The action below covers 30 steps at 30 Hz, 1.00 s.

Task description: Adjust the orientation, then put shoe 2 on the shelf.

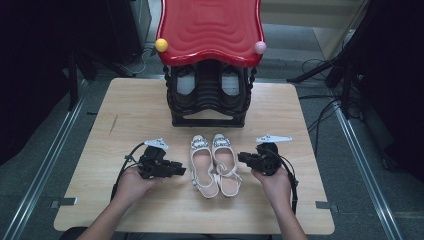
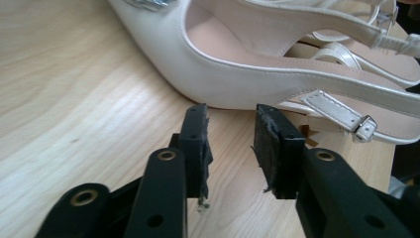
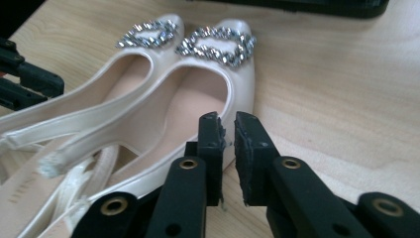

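A pair of cream slingback shoes with jewelled buckles lies side by side in the middle of the wooden table, toes pointing away from me: the left shoe (image 1: 202,169) and the right shoe (image 1: 226,166). My left gripper (image 1: 183,170) hovers just left of the left shoe (image 2: 237,54); in the left gripper view (image 2: 230,121) its jaws stand apart with nothing between them. My right gripper (image 1: 240,157) is at the outer side of the right shoe (image 3: 208,94). In the right gripper view (image 3: 226,124) a narrow gap separates its jaws, with the shoe's rim just beyond the tips. The left shoe (image 3: 131,79) lies beside it.
A black shoe rack (image 1: 209,117) with a wavy red top (image 1: 210,27) stands at the back of the table (image 1: 125,115), with a dark shoe (image 1: 186,85) in it. A yellow ball (image 1: 161,45) and a pink ball (image 1: 260,47) mark its corners. Cables trail from both grippers.
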Available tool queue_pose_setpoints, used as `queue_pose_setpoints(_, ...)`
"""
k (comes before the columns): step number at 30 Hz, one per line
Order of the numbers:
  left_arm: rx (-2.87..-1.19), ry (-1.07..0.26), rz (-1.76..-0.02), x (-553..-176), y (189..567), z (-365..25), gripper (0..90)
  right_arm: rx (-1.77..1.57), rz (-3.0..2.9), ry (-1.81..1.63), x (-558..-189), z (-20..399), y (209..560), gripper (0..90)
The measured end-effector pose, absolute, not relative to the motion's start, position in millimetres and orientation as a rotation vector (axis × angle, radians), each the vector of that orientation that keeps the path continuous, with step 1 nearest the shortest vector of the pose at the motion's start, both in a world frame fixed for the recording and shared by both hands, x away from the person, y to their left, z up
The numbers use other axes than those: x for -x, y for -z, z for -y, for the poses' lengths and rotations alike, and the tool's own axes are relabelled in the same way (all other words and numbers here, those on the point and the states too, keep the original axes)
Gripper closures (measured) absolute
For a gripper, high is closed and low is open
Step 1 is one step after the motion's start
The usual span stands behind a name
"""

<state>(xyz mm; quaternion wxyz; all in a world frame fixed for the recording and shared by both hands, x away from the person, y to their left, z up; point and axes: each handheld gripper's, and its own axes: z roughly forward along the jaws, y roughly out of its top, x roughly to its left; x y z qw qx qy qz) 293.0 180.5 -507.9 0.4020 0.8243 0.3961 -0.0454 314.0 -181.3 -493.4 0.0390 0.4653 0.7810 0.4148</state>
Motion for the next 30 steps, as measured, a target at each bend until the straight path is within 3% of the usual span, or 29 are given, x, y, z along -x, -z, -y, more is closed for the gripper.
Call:
queue_pose_setpoints(6, -2.105, 0.077, -1.024, -292, 508, -187, 52.4, -1.354, -2.414, -1.260, -310, 174, 487, 76.1)
queue_pose_setpoints(10, -2.092, 0.071, -1.029, -291, 507, -191, 50.3, -1.351, -2.416, -1.261, -308, 165, 480, 75.1)
queue_pose_setpoints(13, -2.098, 0.051, -1.027, -289, 505, -196, 49.3, -1.345, -2.425, -1.251, -309, 160, 478, 67.4)
queue_pose_setpoints(30, -2.084, 0.015, -1.055, -290, 505, -209, 48.0, -1.347, -2.527, -1.253, -311, 130, 476, 65.1)
